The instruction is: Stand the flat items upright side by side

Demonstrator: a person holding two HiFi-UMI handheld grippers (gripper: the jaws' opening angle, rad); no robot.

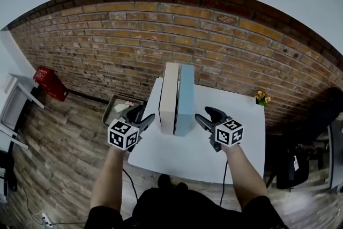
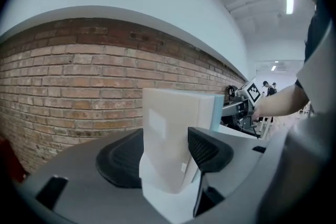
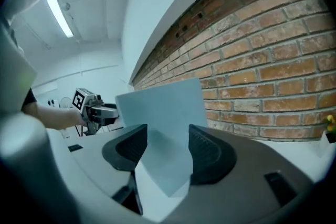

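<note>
1. The cream flat box (image 1: 168, 96) and the pale blue flat box (image 1: 186, 98) both stand on edge, broad faces together, the cream one on the left. I can see no gap between them.
2. They sit by the far edge of the white bench (image 1: 214, 161), nearer its far left corner than its right.
3. The left gripper (image 1: 142, 117) is just beside the cream box, jaws partly apart. Its own view shows the box beyond the pads, not pinched.
4. The right gripper (image 1: 206, 115) mirrors it, just beside the blue box. Its jaws are a moderate width apart and hold nothing.
5. To my eye the job looks as good as done, with both boxes upright and neither leaning. At most a small squaring-up of the pair is left, then drawing the hands clear without nudging them.
6. A small pot of flowers (image 1: 262, 97) stands at the far right corner, well apart.
</note>
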